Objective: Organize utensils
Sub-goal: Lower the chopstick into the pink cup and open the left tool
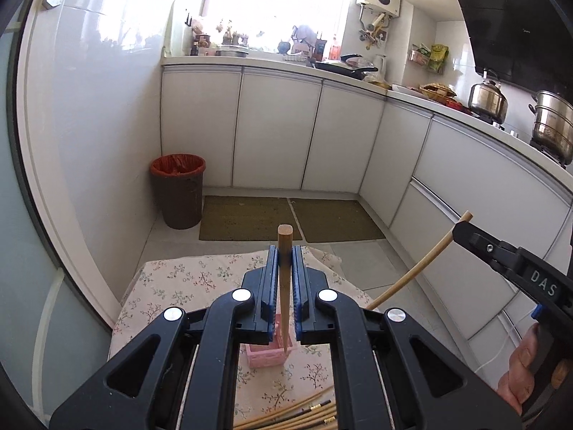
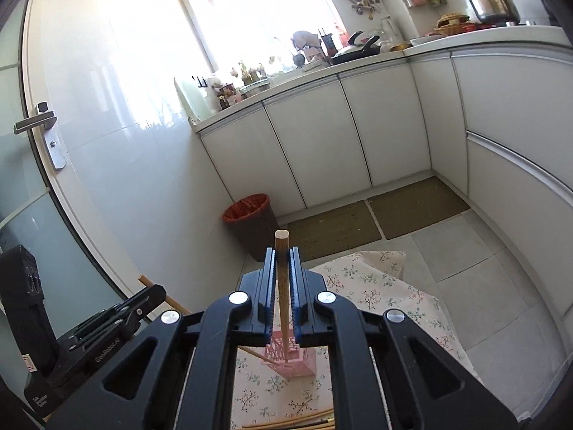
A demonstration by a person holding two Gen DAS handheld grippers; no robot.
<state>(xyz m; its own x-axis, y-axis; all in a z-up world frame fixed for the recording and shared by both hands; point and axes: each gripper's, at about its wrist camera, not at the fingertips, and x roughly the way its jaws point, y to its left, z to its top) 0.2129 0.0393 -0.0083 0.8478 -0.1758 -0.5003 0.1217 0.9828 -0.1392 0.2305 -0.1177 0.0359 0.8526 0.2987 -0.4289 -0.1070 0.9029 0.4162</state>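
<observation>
My left gripper (image 1: 285,256) is shut on a bamboo chopstick (image 1: 285,286) held upright, its lower tip at the pink utensil holder (image 1: 268,356) on the floral cloth. My right gripper (image 2: 283,258) is shut on another bamboo chopstick (image 2: 283,286), its tip inside the pink holder (image 2: 297,360). The right gripper (image 1: 462,231) also shows in the left wrist view with its chopstick (image 1: 419,268). The left gripper (image 2: 150,295) shows in the right wrist view with its chopstick (image 2: 172,302). Several loose chopsticks (image 1: 301,417) lie on the cloth in front.
The floral cloth (image 1: 186,283) covers a small table. A brown bin (image 1: 178,190) with a red liner stands on the floor by the wall. Two floor mats (image 1: 250,216) lie before white cabinets (image 1: 275,129). Pots (image 1: 551,125) sit on the stove at right.
</observation>
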